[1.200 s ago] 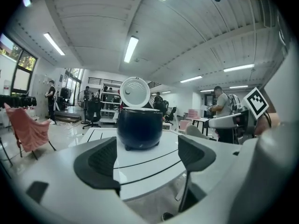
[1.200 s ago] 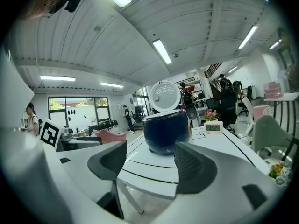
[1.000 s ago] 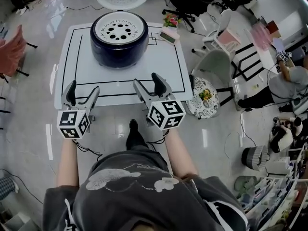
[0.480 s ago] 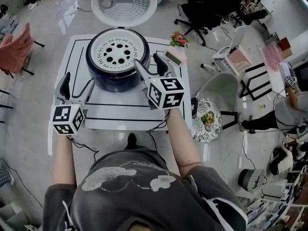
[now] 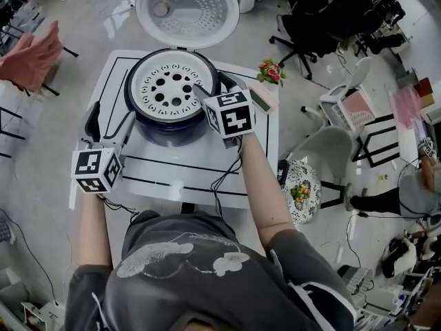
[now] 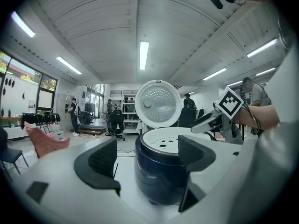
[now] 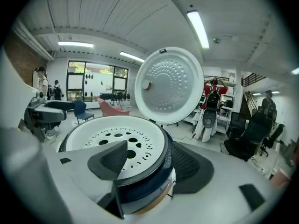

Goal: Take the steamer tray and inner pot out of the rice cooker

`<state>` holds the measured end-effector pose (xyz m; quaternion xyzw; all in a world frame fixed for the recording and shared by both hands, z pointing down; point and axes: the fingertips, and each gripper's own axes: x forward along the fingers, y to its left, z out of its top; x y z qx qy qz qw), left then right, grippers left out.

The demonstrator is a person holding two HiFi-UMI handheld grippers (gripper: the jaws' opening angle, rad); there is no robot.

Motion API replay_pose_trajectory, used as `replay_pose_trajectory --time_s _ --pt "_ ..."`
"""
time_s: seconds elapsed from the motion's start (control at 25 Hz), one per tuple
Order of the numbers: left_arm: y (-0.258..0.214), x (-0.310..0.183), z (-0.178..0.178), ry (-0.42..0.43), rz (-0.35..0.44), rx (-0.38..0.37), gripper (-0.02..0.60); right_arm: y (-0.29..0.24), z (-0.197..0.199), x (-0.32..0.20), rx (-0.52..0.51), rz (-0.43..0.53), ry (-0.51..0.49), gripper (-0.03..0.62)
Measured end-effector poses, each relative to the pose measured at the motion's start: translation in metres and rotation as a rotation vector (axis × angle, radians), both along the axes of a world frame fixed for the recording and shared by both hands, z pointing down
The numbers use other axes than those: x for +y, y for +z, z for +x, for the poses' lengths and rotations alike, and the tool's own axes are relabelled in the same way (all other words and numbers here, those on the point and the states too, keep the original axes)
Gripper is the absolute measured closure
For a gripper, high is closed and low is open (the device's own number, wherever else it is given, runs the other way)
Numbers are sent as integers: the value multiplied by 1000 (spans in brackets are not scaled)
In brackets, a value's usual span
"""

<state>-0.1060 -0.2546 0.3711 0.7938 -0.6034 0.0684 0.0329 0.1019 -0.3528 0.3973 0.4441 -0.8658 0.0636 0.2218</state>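
The dark blue rice cooker (image 5: 169,119) stands on the white table (image 5: 193,167) with its lid (image 5: 182,9) swung open behind it. A white steamer tray (image 5: 165,88) with round holes sits in its mouth and hides the inner pot. My right gripper (image 5: 215,88) is open astride the cooker's right rim: in the right gripper view one finger hangs over the steamer tray (image 7: 112,136) and the other is outside the wall. My left gripper (image 5: 109,124) is open at the cooker's left, low over the table. In the left gripper view the cooker (image 6: 159,171) fills the gap between the fingers.
A small flower pot (image 5: 271,71) and a flat box (image 5: 260,96) sit on the table's far right corner. A grey chair (image 5: 331,147) and a patterned round stool (image 5: 300,185) stand to the right. A chair with pink cloth (image 5: 34,54) stands to the left.
Both grippers moved forward from the table's near edge. The right one reached the cooker's right rim and now straddles it. The left one came up beside the cooker's left wall.
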Motion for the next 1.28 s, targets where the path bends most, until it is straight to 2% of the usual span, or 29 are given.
replay_pose_trajectory --time_s 0.12,0.4,0.56,0.84,0.96,1.28 --pt "-1 -6 -5 -17 -7 14 179 9 -5 -9 63 -22 -7 284" --pt "-6 -25 -22 16 -18 22 179 10 -17 -22 213 -47 10 289" --pt "-2 -46 -23 66 -30 20 179 15 -17 -28 267 -72 45 352" --pt "-2 -74 -12 155 -20 29 179 30 -1 -46 320 -125 123 353" --pt "-1 -82 -17 186 -21 35 179 28 -1 -52 333 -112 162 407" --pt "4 -87 -20 237 -22 44 179 29 0 -51 333 -125 187 427"
